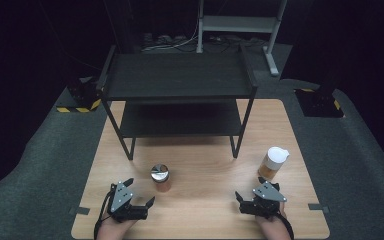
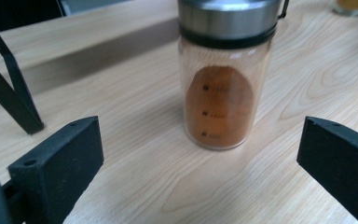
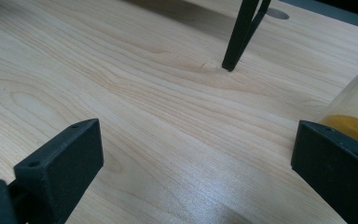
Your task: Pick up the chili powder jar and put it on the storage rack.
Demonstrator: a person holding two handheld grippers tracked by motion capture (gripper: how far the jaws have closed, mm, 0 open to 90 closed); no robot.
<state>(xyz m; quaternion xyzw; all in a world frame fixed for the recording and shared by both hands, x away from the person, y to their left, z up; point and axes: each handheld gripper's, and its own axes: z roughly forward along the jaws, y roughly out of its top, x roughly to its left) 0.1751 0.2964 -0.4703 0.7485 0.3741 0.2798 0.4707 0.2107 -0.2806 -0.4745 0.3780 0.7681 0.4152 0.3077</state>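
Observation:
A glass jar (image 1: 160, 178) with a steel lid and brown powder stands on the wooden table (image 1: 205, 210), left of centre. My left gripper (image 1: 141, 192) sits just below and left of it, open and empty. In the left gripper view the jar (image 2: 221, 93) stands upright a short way ahead of the gripper (image 2: 200, 136), between the lines of the two spread jaws. A white-lidded jar (image 1: 273, 162) of orange-yellow contents stands at the right. My right gripper (image 1: 256, 189) is open just in front of it. In the right gripper view that jar (image 3: 356, 114) is beside the right jaw of the gripper (image 3: 196, 136).
A black two-tier shelf (image 1: 177, 80) stands on the back half of the table; one of its legs (image 3: 242, 32) shows ahead of the right gripper. Bare wood lies between the two jars. Dark carpet surrounds the table.

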